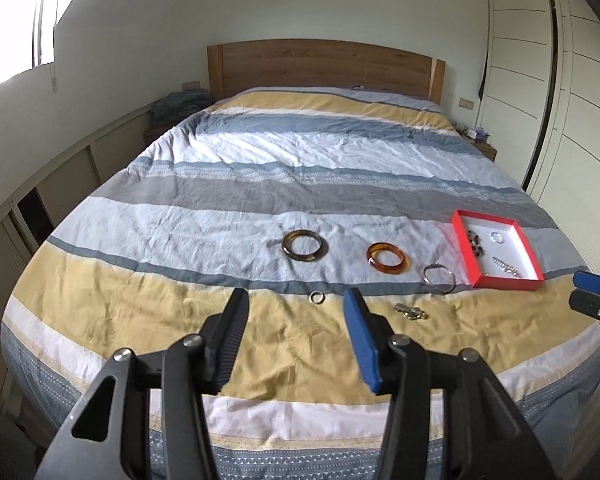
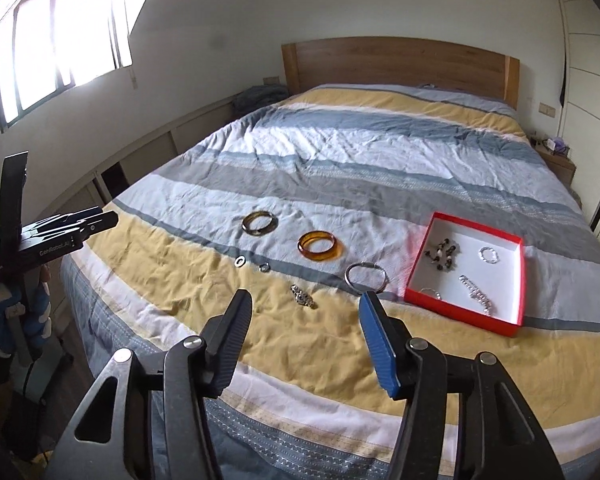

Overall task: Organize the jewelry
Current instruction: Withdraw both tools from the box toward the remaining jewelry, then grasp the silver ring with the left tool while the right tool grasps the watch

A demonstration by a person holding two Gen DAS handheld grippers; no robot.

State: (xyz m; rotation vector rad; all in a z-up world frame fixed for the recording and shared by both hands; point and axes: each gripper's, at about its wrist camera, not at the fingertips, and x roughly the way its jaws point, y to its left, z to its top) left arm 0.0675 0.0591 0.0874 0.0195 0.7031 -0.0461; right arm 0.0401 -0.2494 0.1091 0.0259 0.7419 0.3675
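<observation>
Jewelry lies on the striped bedspread: a dark bangle (image 1: 304, 245) (image 2: 260, 223), an amber bangle (image 1: 388, 259) (image 2: 320, 245), a silver bangle (image 1: 439, 278) (image 2: 367, 276), a small ring (image 1: 317, 298) (image 2: 241, 260), a second small ring (image 2: 264, 267) and a short chain piece (image 1: 411, 312) (image 2: 303, 296). The red box (image 1: 462, 240) (image 2: 464, 312) at the right holds a bead bracelet (image 2: 442, 256), a silver ring (image 2: 489, 255) and a chain (image 2: 476, 294). My left gripper (image 1: 296, 300) hangs open and empty just short of the small ring. My right gripper (image 2: 306, 300) is open and empty above the chain piece.
The bed's foot edge runs close below both grippers. A wooden headboard (image 1: 324, 66) stands at the far end, low cabinets line the left wall and a wardrobe the right. A gloved hand (image 2: 16, 312) holds the left gripper (image 2: 108, 219) at the left edge of the right wrist view.
</observation>
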